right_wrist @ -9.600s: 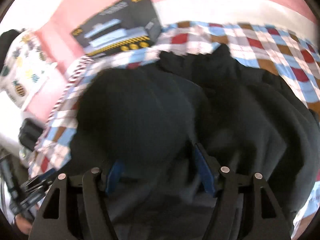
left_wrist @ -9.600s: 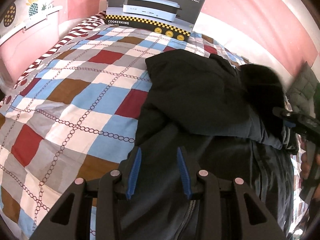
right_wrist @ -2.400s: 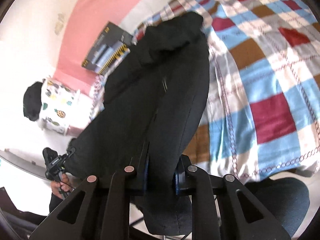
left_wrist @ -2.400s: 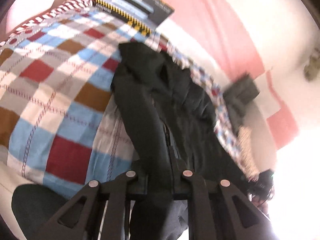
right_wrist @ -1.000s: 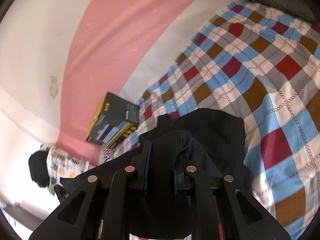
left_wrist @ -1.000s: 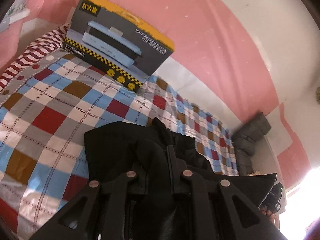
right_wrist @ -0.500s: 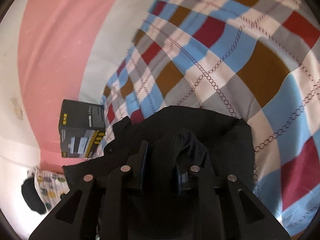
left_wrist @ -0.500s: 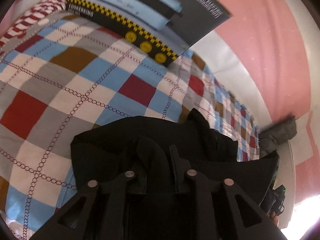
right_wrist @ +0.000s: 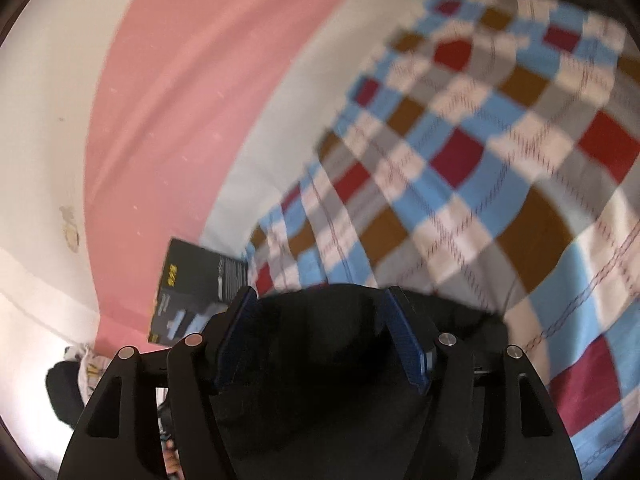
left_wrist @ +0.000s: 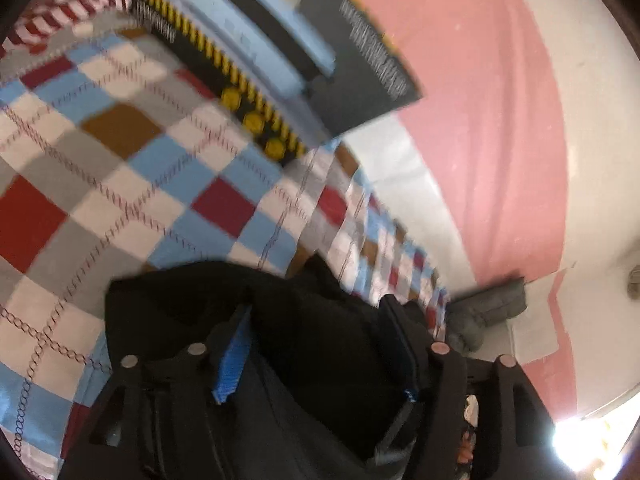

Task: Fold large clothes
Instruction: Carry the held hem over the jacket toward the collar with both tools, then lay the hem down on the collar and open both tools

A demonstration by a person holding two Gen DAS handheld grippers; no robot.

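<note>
left gripper (left_wrist: 320,344) jaws opening, black jacket (left_wrist: 312,332) lying loose between them | right gripper (right_wrist: 320,332) jaws opening likewise | jacket resting mid checked bedspread (left_wrist: 132,184), short of far edge | risk: fabric snagging on pads, undoing the fold

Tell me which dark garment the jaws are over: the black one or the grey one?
The black jacket spread on the checked bedspread, between both sets of opening jaws. The grey quilted garment lies apart, bunched against the wall.

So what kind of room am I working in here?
Most likely a bedroom: the black garment lies on a bed with a checked cover, against a pink and white wall, and an appliance box leans there.
</note>
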